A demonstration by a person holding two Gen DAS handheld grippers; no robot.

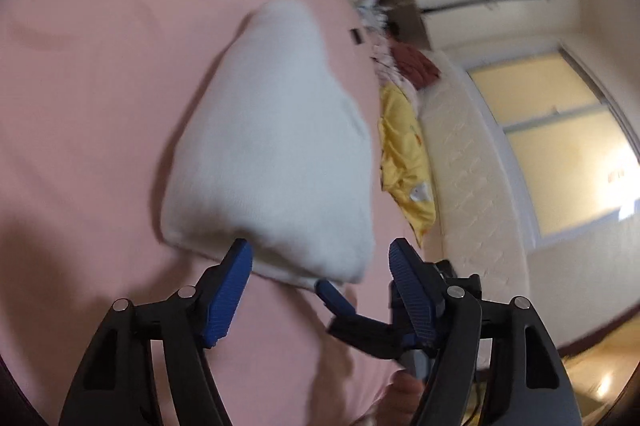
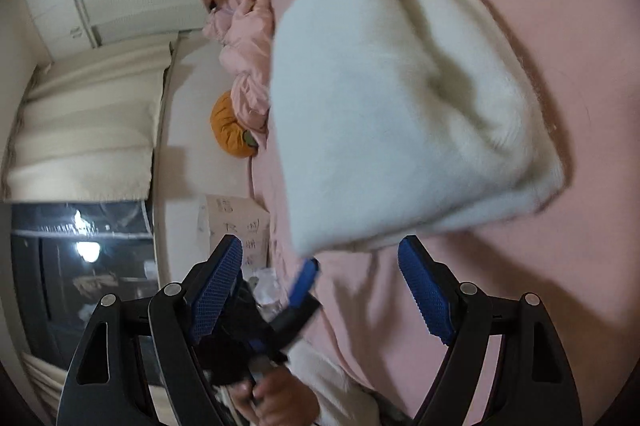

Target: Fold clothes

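Note:
A white fluffy garment lies folded into a thick wedge on the pink bed sheet. My left gripper is open just short of its near corner, the left pad tip at the garment's edge and nothing pinched. In the right wrist view the same garment fills the middle. My right gripper is open below its near edge, holding nothing. Each view shows one blue finger of the other gripper low in the frame. A hand with a white sleeve holds the one seen in the right wrist view.
A yellow cloth and dark red clothes lie along the bed's far side beside a cream padded edge. A crumpled pink jacket, an orange pumpkin cushion and a written paper sit at the sheet's left border.

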